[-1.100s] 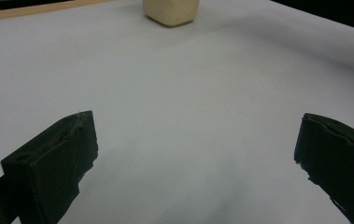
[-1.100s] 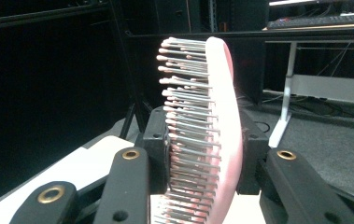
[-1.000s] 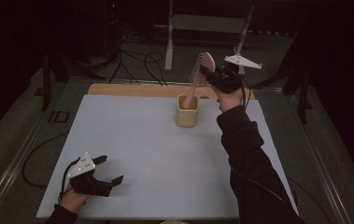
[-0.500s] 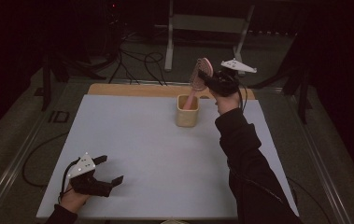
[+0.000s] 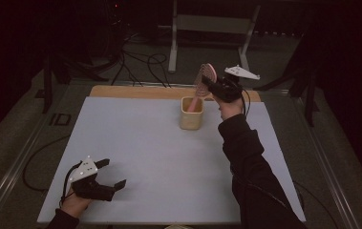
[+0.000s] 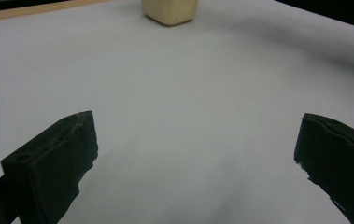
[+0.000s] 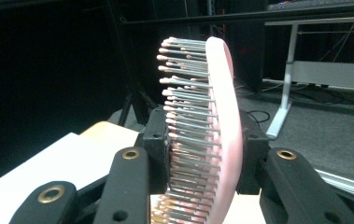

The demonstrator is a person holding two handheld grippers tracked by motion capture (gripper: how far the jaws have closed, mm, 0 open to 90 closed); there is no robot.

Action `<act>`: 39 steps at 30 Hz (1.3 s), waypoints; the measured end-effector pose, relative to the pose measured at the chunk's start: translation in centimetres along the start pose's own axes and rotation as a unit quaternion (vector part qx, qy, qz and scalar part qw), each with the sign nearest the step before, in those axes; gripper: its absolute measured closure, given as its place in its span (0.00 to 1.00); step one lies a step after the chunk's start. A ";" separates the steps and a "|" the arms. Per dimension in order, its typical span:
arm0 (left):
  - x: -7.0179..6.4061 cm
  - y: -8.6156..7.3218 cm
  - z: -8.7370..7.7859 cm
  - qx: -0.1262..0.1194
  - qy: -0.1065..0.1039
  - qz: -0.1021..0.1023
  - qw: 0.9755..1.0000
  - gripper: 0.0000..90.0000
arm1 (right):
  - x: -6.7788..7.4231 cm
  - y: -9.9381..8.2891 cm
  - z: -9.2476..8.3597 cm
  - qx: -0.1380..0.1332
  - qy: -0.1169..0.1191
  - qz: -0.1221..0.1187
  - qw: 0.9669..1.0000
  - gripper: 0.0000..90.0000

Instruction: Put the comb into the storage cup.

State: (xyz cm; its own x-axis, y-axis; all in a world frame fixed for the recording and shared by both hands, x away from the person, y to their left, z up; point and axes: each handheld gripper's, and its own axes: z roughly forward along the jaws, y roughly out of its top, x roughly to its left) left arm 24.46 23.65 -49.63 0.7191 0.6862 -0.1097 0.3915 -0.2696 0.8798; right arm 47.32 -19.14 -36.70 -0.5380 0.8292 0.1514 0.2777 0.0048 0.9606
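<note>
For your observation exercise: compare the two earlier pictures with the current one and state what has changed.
Very little. The right tongs, shut on the pink hairbrush, shifted slightly while its handle stays in the beige cup. The left tongs stay open, resting near the table's front edge.

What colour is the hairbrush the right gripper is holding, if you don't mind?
Pink hairbrush with grey bristles, clearest in the right gripper view.

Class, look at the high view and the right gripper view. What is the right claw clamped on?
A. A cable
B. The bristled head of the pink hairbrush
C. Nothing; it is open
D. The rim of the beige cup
B: the right claw grips the pink hairbrush by its head, bristles against one jaw, its handle dipping into the beige cup.
</note>
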 end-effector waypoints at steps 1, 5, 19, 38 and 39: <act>0.0 0.0 0.0 0.000 0.000 0.001 1.000 0.00 | -0.1 -0.2 0.1 0.002 0.000 0.002 1.000 0.72; 0.0 0.0 0.0 0.001 -0.001 0.001 1.000 0.00 | -0.4 -0.9 0.2 0.003 0.004 0.013 1.000 0.72; 0.0 0.0 0.0 0.002 0.000 0.002 1.000 0.00 | -0.7 -3.3 1.0 0.025 0.005 0.031 0.999 0.72; 0.0 0.0 0.0 0.002 -0.002 0.003 1.000 0.00 | -1.4 -4.3 0.9 0.040 0.003 0.048 0.998 0.69; 0.0 0.0 0.1 0.002 -0.001 0.002 1.000 0.00 | -1.5 -4.3 0.8 0.041 0.002 0.046 0.998 0.68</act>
State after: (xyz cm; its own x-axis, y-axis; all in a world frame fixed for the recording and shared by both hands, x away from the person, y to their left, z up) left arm 24.48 23.62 -49.69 0.7225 0.6831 -0.1072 0.3903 -0.2748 0.8787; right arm 47.59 -19.93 -41.28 -0.5099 0.8262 0.2396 0.3906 -0.0258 0.9202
